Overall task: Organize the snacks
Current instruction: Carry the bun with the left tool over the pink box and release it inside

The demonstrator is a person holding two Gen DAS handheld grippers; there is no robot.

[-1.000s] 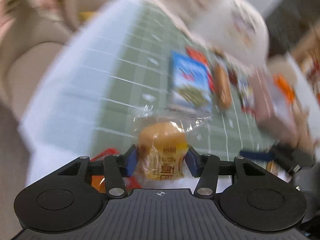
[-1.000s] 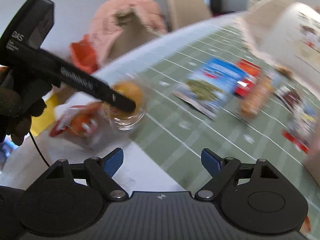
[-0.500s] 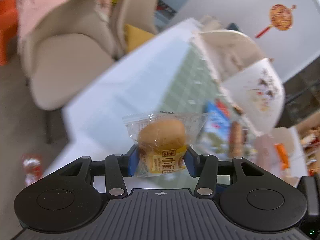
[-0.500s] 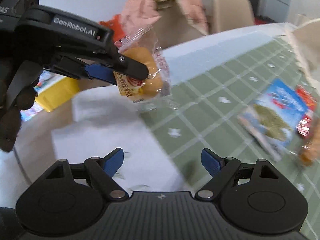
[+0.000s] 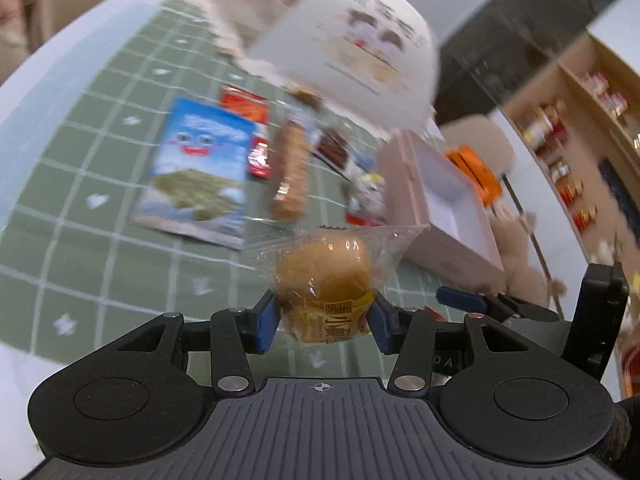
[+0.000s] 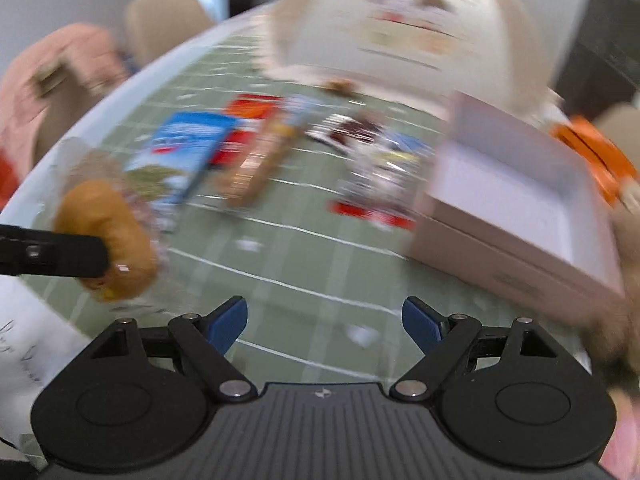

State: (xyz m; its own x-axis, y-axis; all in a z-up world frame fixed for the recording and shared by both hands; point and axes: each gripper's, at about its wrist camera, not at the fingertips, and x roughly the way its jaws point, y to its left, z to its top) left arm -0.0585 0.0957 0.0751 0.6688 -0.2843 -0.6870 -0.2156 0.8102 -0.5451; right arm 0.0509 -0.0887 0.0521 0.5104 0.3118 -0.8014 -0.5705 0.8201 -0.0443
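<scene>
1. Pinching a wrapped bun [image 5: 324,280] between its blue pads, our left gripper [image 5: 322,320] carries it clear above the green checked tablecloth [image 5: 100,240]; the log's slight closing suggests we have just firmed the squeeze on the soft packet

2. Our right gripper [image 6: 324,320] hangs spread and empty over the cloth, nothing between its jaws

3. Just beyond the bun, to its right, we see the open pink box [image 5: 448,200], its white floor bare, the likely home for this snack

4. Further out lie the loose snacks: a blue seaweed packet [image 5: 200,168], a long brown bar [image 5: 292,168] and red wrappers [image 5: 248,108], with a white bag [image 5: 352,48] behind them

5. To do this step well, we judge, we should bring the bun over the box's near wall, lower it inside before releasing, and keep the grip light so the bread is not crushed
</scene>
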